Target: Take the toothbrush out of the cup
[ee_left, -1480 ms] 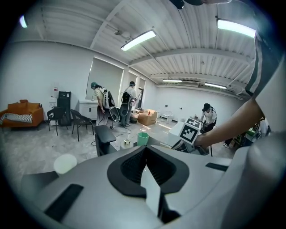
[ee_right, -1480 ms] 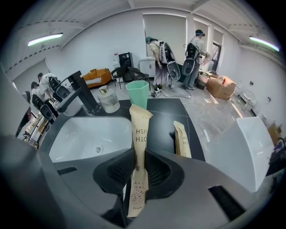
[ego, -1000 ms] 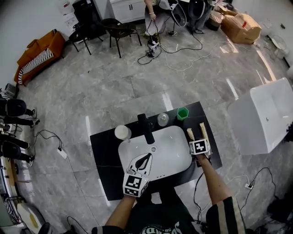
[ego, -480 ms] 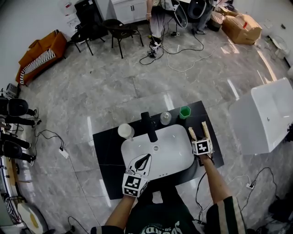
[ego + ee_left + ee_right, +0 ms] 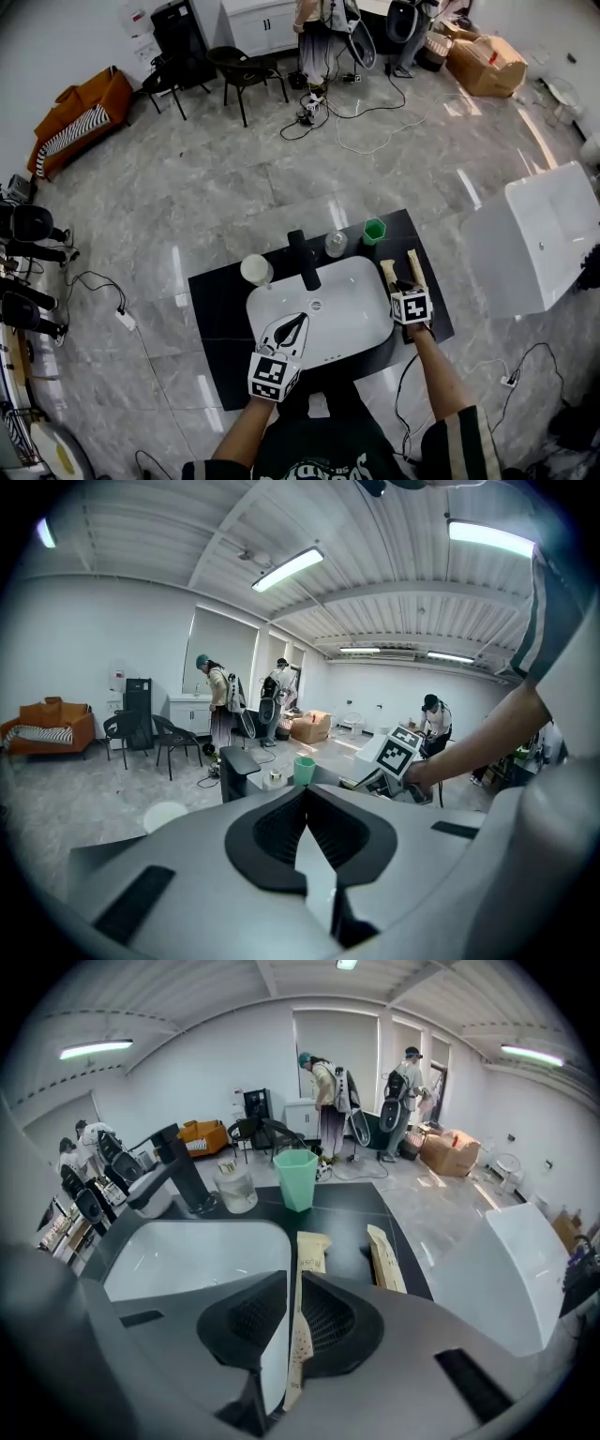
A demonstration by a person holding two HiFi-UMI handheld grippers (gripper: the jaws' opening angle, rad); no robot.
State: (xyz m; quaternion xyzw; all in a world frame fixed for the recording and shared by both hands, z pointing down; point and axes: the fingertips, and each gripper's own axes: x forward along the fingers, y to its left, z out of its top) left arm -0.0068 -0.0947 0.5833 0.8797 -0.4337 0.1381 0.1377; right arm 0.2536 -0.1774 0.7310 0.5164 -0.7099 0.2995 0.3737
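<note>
Our right gripper (image 5: 292,1283) clamps a wrapped toothbrush (image 5: 311,1252)
Its fingers just closed on it — left gripper's (image 5: 307,797) together; second packet (image 5: 384,1256) beside, green cup (image 5: 296,1178) beyond.

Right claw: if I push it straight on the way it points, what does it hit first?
Probably the black countertop beside the sink, short of the green cup, though depth is unclear. The right claw has just closed on a wrapped packet, whose tip would touch down first.
</note>
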